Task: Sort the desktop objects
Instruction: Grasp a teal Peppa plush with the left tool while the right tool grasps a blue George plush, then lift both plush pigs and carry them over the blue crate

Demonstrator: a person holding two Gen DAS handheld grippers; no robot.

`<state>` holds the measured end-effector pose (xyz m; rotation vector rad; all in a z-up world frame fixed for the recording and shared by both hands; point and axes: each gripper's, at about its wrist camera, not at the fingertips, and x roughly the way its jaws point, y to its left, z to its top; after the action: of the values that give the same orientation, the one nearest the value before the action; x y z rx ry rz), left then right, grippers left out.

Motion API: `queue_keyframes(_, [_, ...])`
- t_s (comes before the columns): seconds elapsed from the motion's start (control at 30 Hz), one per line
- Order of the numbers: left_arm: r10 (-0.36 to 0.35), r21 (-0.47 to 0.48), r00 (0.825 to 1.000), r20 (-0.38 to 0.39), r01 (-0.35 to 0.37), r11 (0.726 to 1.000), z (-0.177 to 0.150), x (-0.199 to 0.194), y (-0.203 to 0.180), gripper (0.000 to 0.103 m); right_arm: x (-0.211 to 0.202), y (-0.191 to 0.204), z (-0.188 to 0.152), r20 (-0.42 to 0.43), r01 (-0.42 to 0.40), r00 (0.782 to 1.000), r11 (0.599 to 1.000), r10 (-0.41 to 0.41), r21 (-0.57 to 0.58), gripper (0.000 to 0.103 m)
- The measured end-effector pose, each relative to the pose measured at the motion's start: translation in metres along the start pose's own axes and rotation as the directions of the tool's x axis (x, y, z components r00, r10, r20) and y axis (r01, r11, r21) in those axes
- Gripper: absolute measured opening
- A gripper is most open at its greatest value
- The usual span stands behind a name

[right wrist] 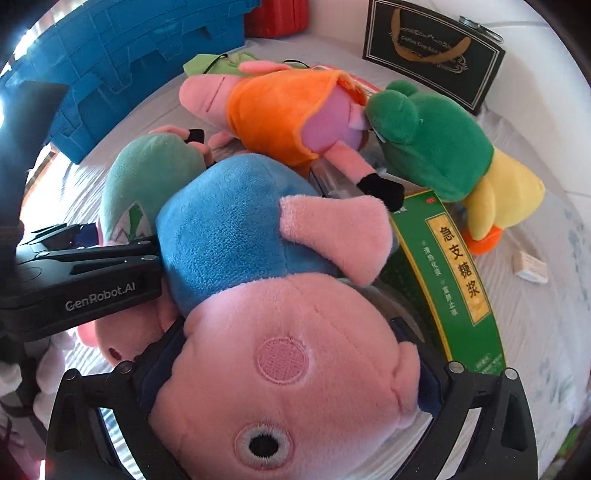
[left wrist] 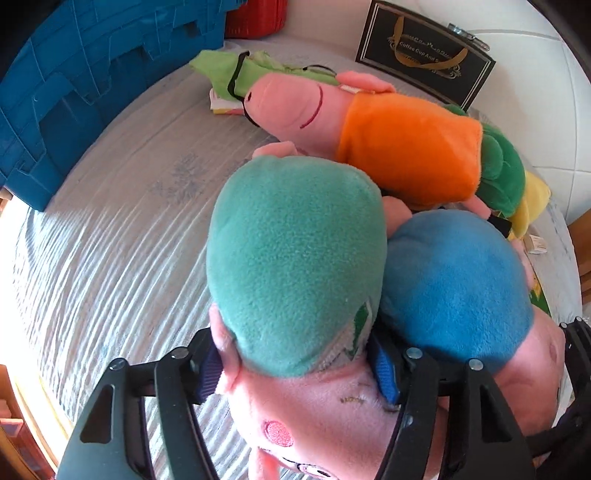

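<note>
My left gripper (left wrist: pixel 299 373) is shut on a pink pig plush in a teal-green shirt (left wrist: pixel 295 254), gripping its neck; it also shows in the right wrist view (right wrist: pixel 147 177). My right gripper (right wrist: pixel 291 354) is shut on the head of a pink pig plush in a blue shirt (right wrist: pixel 229 236), which also shows in the left wrist view (left wrist: pixel 454 284). Both plushes lie side by side on the white ribbed cloth (left wrist: pixel 122 236). A third pig plush in an orange dress (right wrist: pixel 273 107) lies behind them. A green and yellow duck plush (right wrist: pixel 443 147) lies to its right.
A blue plastic crate (left wrist: pixel 74 85) stands at the back left, with a red basket (left wrist: pixel 255 16) beside it. A black gift bag (right wrist: pixel 432 48) stands at the back right. A green medicine box (right wrist: pixel 454 273) lies right of the blue-shirt pig. A small white box (right wrist: pixel 530 267) lies at the far right.
</note>
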<state>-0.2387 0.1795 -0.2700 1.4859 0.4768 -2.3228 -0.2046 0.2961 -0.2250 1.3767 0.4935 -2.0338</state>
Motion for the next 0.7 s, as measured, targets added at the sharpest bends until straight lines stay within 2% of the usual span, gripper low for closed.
queue_keyframes(0.13, [-0.013,-0.006,0.999,0.047,0.014,1.0,-0.005,-0.023,0.006,0.063,-0.014,-0.005,0.0,0.033,-0.029,0.999,0.999,0.029,0.017,0.087])
queue_keyframes(0.33, [0.011,0.008,0.982,0.19,-0.013,1.0,0.006,-0.082,0.012,0.063,-0.049,-0.012,0.008,0.134,-0.041,0.99,0.999,0.036,0.034,0.086])
queue_keyframes(0.5, [0.022,0.02,0.954,0.299,-0.03,0.999,0.019,-0.133,0.018,0.063,-0.088,-0.01,0.028,0.246,-0.026,0.969,0.999,0.015,0.041,0.086])
queue_keyframes(0.63, [0.006,0.029,0.926,0.377,-0.018,0.999,0.031,-0.171,0.026,0.063,-0.126,-0.003,0.047,0.345,-0.003,0.939,0.999,-0.012,0.044,0.086])
queue_keyframes(0.7, [0.001,0.039,0.905,0.425,-0.02,0.999,0.038,-0.194,0.035,0.063,-0.143,0.002,0.058,0.389,0.011,0.921,0.999,-0.027,0.043,0.086])
